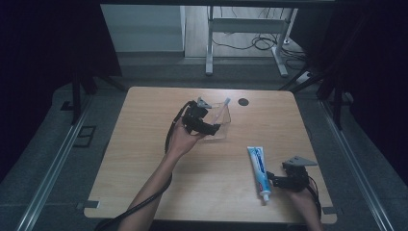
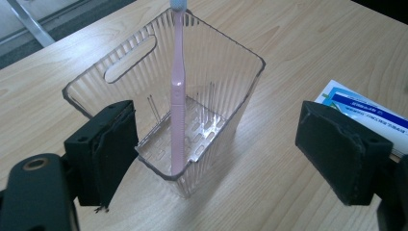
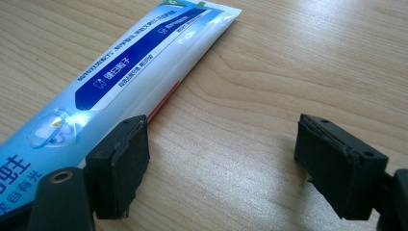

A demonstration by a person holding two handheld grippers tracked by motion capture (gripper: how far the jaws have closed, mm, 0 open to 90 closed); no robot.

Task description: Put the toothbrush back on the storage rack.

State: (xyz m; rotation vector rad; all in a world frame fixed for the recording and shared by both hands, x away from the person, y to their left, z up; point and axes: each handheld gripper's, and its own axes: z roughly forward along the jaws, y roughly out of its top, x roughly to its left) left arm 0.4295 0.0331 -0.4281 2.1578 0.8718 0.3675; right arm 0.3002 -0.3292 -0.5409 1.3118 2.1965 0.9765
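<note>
My left gripper [image 2: 216,154]: I hold it just above the clear basket, jaws spread wide with nothing between the pads; in the high view it sits at the basket's near-left side [image 1: 204,122].

Clear basket [image 2: 240,91]: a ribbed, see-through plastic bin standing upright on the tabletop near the middle, toward the far side; it has a slot handle cut in one wall and slotted holes in its floor.

Toothbrush [image 2: 177,96]: pink handle, standing nearly upright inside the basket, its lower end on the basket floor and its pale head poking above the far rim [image 1: 226,102].

My right gripper [image 3: 221,163]: low over the tabletop at the near right, jaws spread apart and empty; its left jaw is just beside the toothpaste tube, and I cannot tell if it touches.

Toothpaste tube [image 3: 130,72]: blue and white with printed characters, lying flat on the tabletop; in the high view it runs near to far, cap end toward me [image 1: 258,171], just left of my right gripper [image 1: 281,182].

Tabletop [image 1: 144,159]: light wood grain, with a small dark round spot [image 1: 243,101] near the far edge.

Far side: a grey floor with a metal frame [image 1: 245,29] and loose cables.
</note>
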